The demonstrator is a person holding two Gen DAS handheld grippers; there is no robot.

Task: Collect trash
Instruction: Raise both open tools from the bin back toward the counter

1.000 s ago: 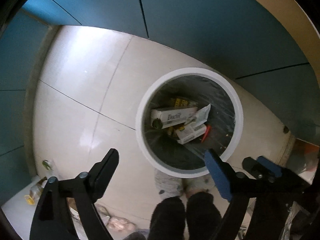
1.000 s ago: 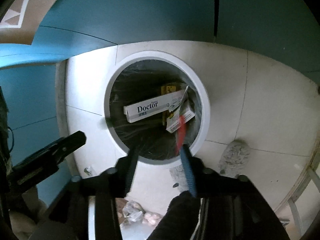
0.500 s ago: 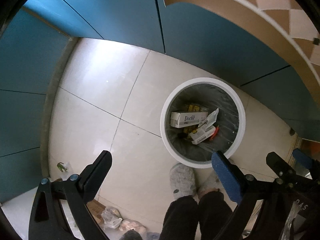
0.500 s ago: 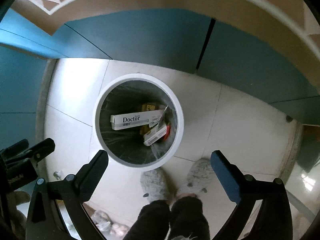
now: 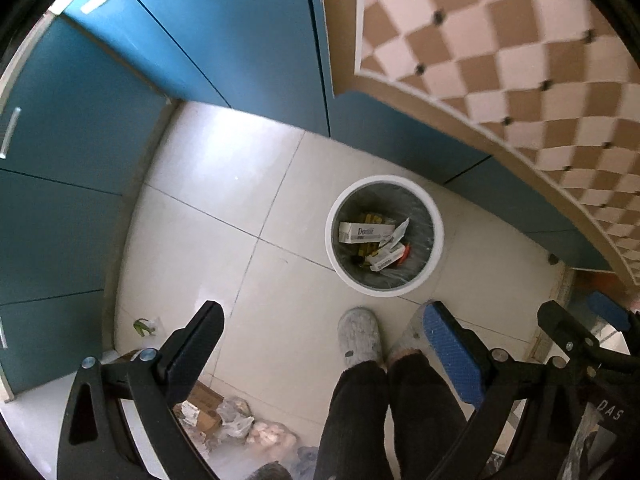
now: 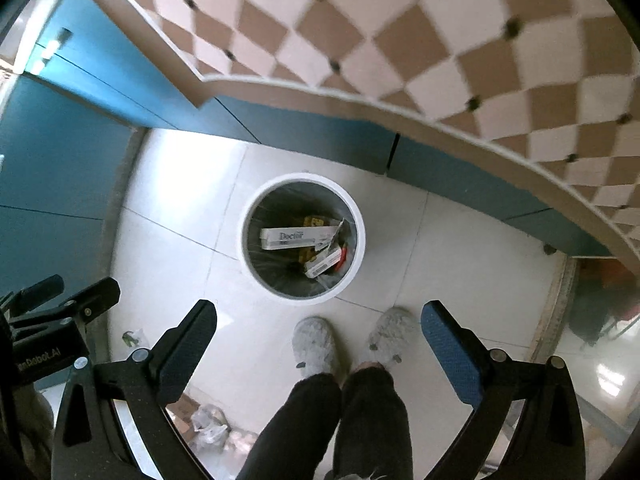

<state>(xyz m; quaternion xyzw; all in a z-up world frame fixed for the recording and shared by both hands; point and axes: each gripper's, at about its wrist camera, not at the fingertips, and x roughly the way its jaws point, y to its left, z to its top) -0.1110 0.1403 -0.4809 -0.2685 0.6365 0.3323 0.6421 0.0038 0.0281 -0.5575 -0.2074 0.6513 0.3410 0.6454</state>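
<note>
Both the left gripper [image 5: 322, 320] and right gripper [image 6: 318, 318] are being held wide apart, gripping nothing. The trash [image 6: 302, 238] is being contained in the white bin [image 6: 246, 224], mid-frame.

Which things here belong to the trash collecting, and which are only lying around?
Job: white bin; Doctor box and small carton inside it; left gripper and right gripper, both open, empty.

Lying about: plastic bags; green scrap; grey slippers.
</note>
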